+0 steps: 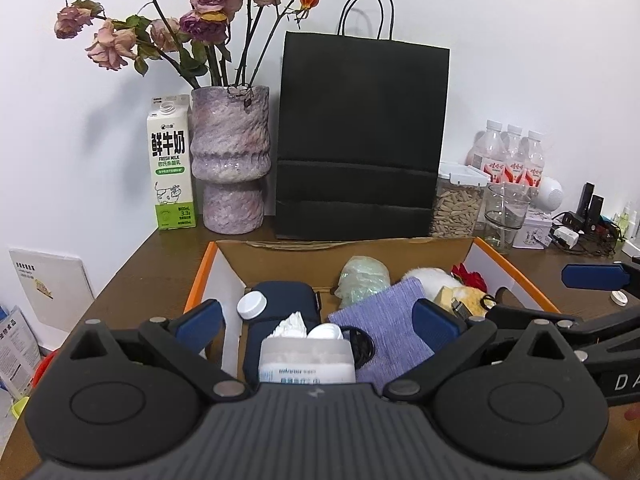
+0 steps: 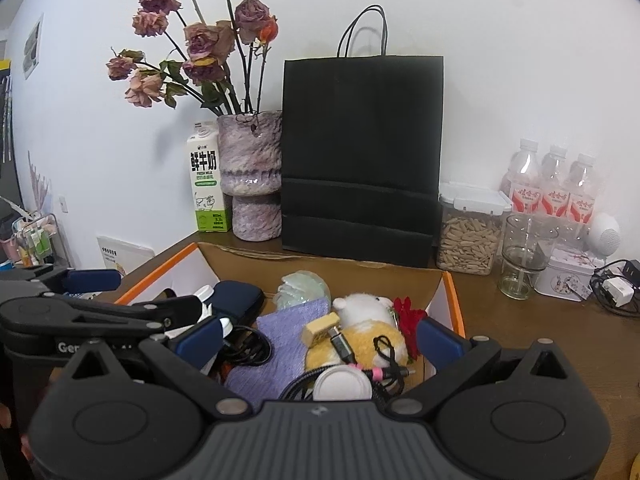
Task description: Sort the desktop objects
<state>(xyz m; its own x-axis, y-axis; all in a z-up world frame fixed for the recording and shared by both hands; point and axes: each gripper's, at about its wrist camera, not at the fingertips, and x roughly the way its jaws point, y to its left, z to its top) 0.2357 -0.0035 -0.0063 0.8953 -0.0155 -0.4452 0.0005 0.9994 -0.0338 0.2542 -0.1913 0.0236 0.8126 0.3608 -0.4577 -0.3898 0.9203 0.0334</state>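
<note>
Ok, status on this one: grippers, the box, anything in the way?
Left gripper open, empty. Right gripper open, empty. Both over the cardboard box, already loaded with items. Black cables tangled on top.

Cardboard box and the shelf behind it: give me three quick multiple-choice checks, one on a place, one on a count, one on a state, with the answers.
1. Where does the milk carton stand?
A. left of the vase
B. inside the cardboard box
C. right of the black paper bag

2. How many water bottles stand in the pack at the right?
A. one
B. three
C. five

3. How is the left gripper?
A. shut on the purple cloth
B. shut on the plush toy
C. open over the box

Answers: 1 A, the carton touches the vase's left side. 2 B, three white caps show. 3 C, its blue pads stand wide apart with nothing between them.
</note>
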